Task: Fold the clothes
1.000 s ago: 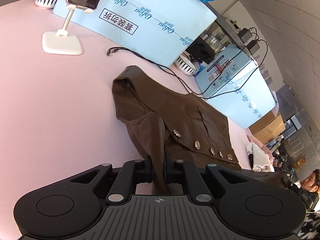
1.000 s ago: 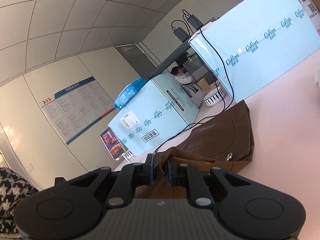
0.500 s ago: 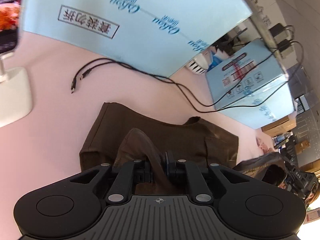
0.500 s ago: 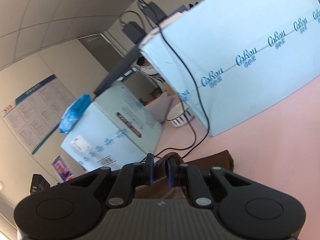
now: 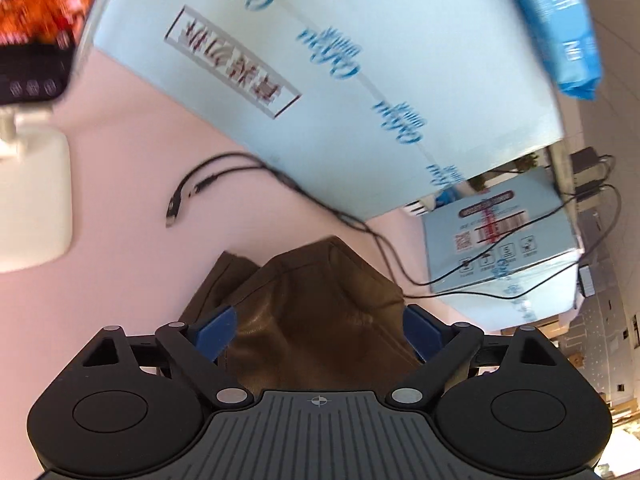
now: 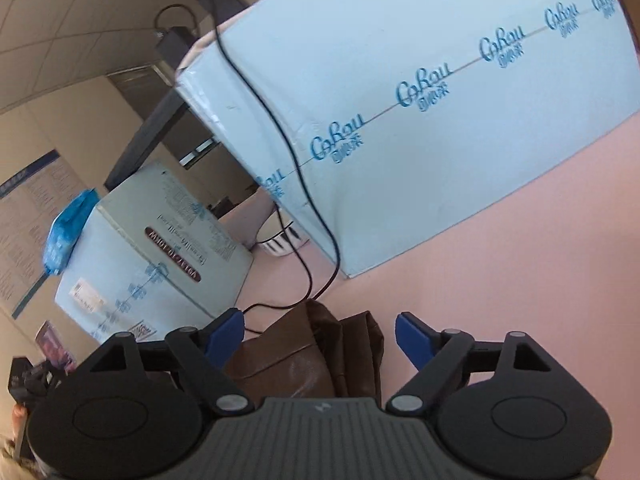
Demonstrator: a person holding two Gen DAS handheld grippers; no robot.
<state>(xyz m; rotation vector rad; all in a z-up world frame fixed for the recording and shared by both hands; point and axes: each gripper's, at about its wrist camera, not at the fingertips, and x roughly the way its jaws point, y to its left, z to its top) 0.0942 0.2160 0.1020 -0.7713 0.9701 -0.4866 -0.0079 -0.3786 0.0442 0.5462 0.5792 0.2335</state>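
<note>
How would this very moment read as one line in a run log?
left gripper: just opened, released | right gripper: just opened, released | brown garment: folded on pink table

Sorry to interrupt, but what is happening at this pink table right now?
A person with a handheld gripper in each hand is folding a brown leather vest on the pink table. Both the left gripper and the right gripper have just been opening, and the folded vest lies loose between their blue pads, near a black cable and light-blue boxes.
</note>
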